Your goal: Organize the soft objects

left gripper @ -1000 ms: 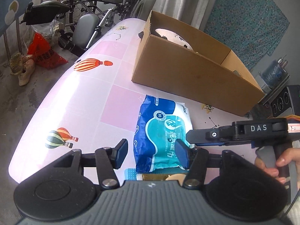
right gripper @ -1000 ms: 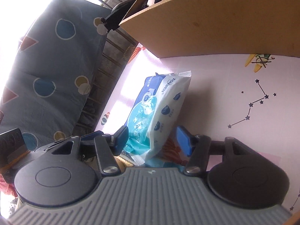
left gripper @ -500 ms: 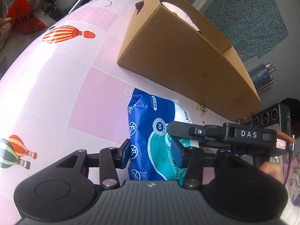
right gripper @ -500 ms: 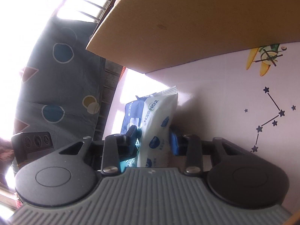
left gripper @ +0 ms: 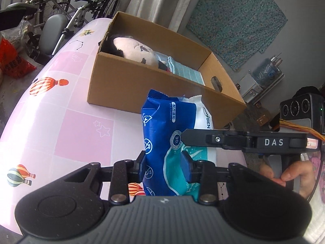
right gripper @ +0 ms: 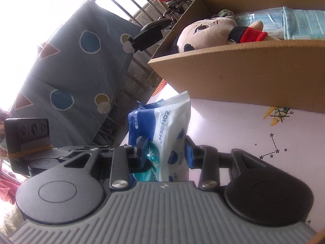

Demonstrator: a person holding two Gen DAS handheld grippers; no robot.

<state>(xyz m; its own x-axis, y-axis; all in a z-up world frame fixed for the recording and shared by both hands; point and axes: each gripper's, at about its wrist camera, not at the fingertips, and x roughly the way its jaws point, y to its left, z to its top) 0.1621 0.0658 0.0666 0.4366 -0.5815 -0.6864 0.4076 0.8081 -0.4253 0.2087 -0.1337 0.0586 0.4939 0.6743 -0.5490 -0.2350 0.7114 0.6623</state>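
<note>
A blue and white tissue pack (left gripper: 160, 126) hangs above the pink table (left gripper: 61, 122), gripped from two sides. My left gripper (left gripper: 164, 163) has its pads pressed on the pack's blue end, jaws still closing. My right gripper (right gripper: 166, 150) is shut on the pack's (right gripper: 168, 120) white side. Just beyond stands the open cardboard box (left gripper: 142, 85) with a plush doll (left gripper: 132, 48) and a light blue towel (left gripper: 186, 72) inside. The right wrist view shows the doll (right gripper: 205, 33) lying against the box's near wall (right gripper: 243, 77).
A wheelchair (left gripper: 67, 10) and a red bag (left gripper: 12, 61) stand off the table's far left edge. A person's hand (left gripper: 294, 172) holds the right gripper's handle. A patterned curtain (right gripper: 71, 71) hangs beyond the table.
Both grippers closed onto the tissue pack and raised it from lying flat on the table. The box's inside has come into view.
</note>
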